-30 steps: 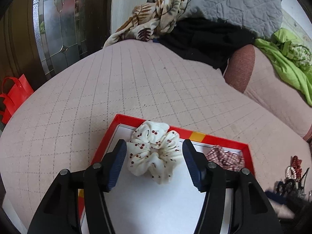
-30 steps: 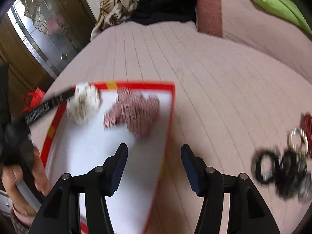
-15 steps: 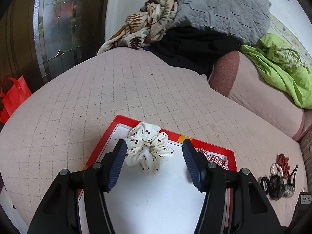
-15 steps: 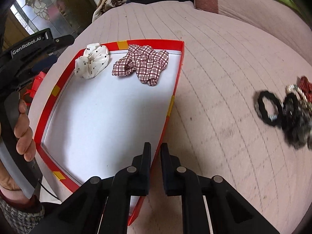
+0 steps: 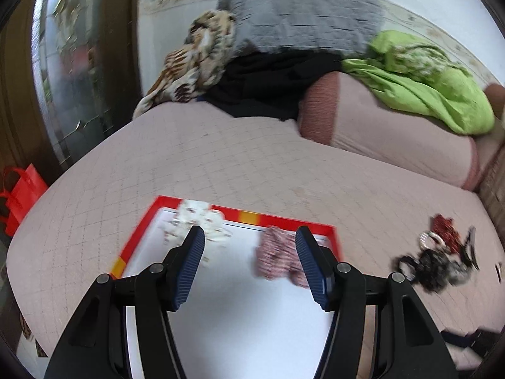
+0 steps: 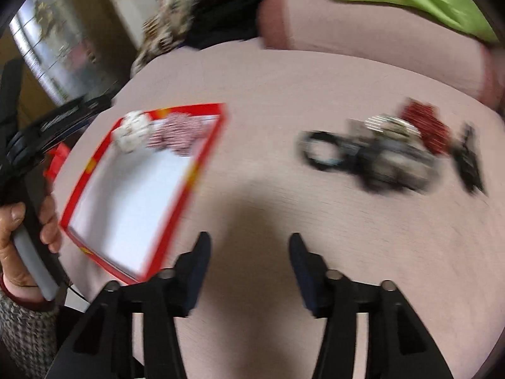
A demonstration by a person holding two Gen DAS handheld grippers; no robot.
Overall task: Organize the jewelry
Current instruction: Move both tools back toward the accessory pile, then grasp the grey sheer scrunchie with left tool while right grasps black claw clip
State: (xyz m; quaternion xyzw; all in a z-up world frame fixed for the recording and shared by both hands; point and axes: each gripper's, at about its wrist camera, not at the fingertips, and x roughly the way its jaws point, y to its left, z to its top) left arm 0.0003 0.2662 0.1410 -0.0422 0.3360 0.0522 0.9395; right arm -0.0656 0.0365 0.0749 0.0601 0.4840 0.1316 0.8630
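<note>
Both tools empty: left tool [image 5: 249, 246] parted over tray [image 6: 202, 158], right tool [image 6: 247, 254] just reopened above bed [image 6: 315, 214]. Jewelry pile [image 6: 388, 154] lying ahead, right of tray. Approach slowly, single out one piece.

Soft daylight, bright and even. Both views motion-blurred, right wrist worse: hair-tie pile [image 6: 391, 154] smeared sideways. Broad soft shadow on the bedspread [image 6: 315, 221] at lower centre. Fisheye bends everything at the edges, with black vignette in the corners. No glare.
</note>
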